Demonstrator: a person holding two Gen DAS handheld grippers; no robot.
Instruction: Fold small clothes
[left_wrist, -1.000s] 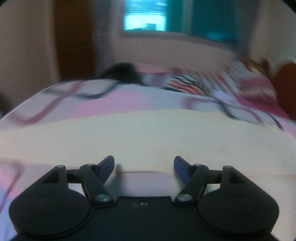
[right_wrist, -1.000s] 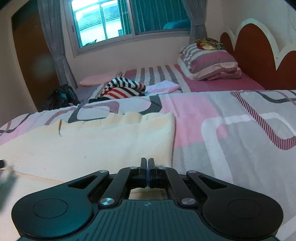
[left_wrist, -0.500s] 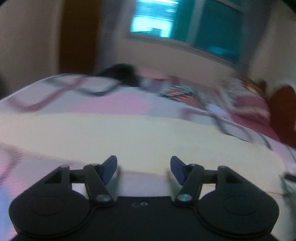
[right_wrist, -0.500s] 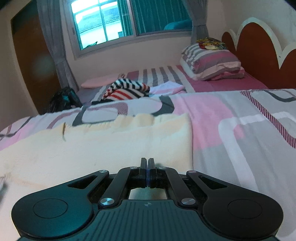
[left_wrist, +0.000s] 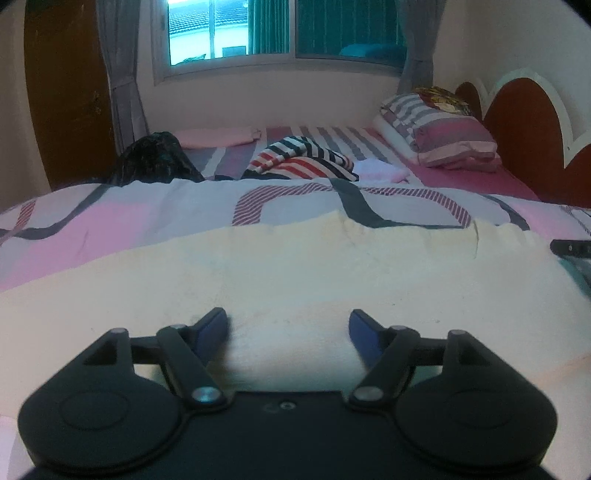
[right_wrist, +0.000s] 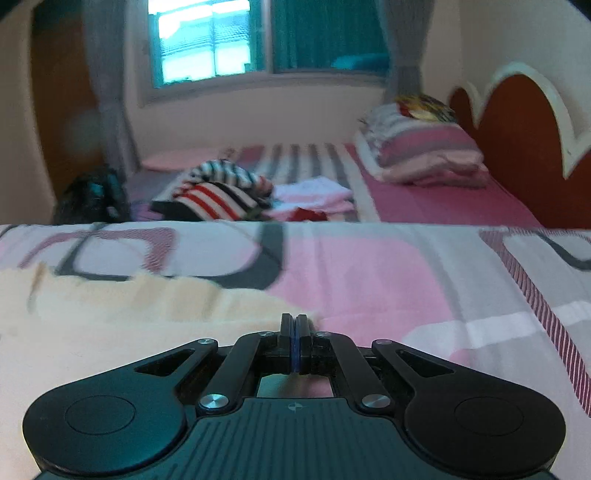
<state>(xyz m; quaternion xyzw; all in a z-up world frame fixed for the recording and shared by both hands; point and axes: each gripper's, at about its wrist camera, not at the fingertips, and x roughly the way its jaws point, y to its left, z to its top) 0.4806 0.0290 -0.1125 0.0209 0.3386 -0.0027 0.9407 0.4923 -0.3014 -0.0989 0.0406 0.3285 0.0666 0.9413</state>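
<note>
Cream garment (left_wrist: 295, 266) spread flat on the bed (left_wrist: 110, 236), long axis running across in front of both tongs. Left tongs (left_wrist: 288, 328) spread wide, low over the near hem, holding nothing. Right tongs (right_wrist: 294, 332) pressed together at the garment's right edge; whether cloth is pinched cannot be told.

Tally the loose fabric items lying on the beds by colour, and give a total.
Cream: 1, the cream garment spread in front of the grippers.
Striped red, white and dark: 1, the striped garment.
Pale pink or white: 1, the folded cloth beside it.
Red: 1, a small red piece, partly hidden.
Total: 4
</note>
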